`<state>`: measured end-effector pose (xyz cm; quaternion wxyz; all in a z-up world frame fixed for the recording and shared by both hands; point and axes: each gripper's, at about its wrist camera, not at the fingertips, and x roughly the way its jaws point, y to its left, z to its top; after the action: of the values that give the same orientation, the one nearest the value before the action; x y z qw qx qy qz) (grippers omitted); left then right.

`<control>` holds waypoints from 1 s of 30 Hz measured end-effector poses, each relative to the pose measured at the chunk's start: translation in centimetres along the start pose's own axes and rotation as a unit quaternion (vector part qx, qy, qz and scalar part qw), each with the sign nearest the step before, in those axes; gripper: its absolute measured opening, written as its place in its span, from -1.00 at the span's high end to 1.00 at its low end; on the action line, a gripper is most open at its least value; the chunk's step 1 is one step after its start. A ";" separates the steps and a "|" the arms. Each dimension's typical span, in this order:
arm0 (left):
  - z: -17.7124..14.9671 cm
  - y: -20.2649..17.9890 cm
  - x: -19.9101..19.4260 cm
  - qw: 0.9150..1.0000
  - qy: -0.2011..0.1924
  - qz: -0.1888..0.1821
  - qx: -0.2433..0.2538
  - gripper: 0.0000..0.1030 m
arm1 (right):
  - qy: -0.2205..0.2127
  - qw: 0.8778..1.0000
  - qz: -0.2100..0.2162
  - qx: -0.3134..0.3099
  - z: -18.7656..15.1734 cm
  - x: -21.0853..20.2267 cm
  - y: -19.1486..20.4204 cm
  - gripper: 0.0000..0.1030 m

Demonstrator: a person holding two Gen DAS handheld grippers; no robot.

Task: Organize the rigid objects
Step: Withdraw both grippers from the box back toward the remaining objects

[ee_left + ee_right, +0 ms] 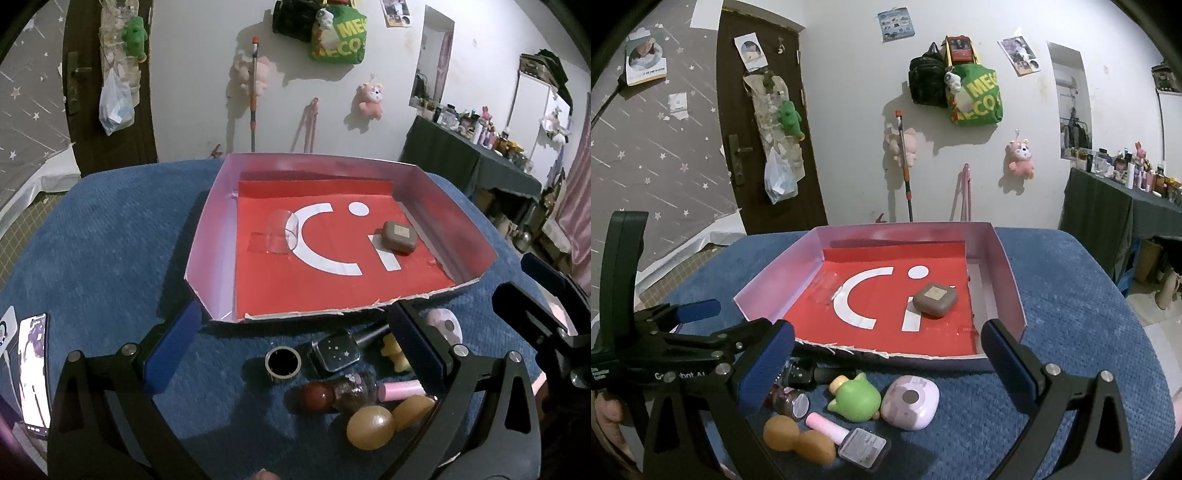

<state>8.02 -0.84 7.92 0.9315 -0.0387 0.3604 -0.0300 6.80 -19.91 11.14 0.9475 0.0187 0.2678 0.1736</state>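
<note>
White wall (849,74), dark door (764,147), cluttered side table (1126,206)

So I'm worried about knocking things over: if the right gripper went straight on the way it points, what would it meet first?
Probably the green frog toy and the pink case, which lie between the open fingers of the right gripper on the blue cloth. Beyond them stands the torn front edge of the red tray. Depth is hard to judge.

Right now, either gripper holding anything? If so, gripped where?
Nothing held. The left gripper and the right gripper are both open with empty gaps, hovering above the small items on the blue cloth in front of the red tray.
</note>
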 end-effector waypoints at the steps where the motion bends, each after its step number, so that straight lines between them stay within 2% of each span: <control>1: -0.1 0.0 0.0 1.000 0.001 0.001 0.000 -1.00 | 0.001 1.000 0.000 0.000 0.0 0.0 0.0 -1.00; 30: -3.7 -0.6 -0.3 0.999 0.032 -0.001 0.003 -1.00 | 0.039 0.999 -0.006 0.011 -3.9 -0.9 0.3 -1.00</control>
<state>5.26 -1.65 5.41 0.9196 -0.0351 0.3898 -0.0339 4.01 -20.19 8.30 0.9370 0.0209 0.3068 0.1659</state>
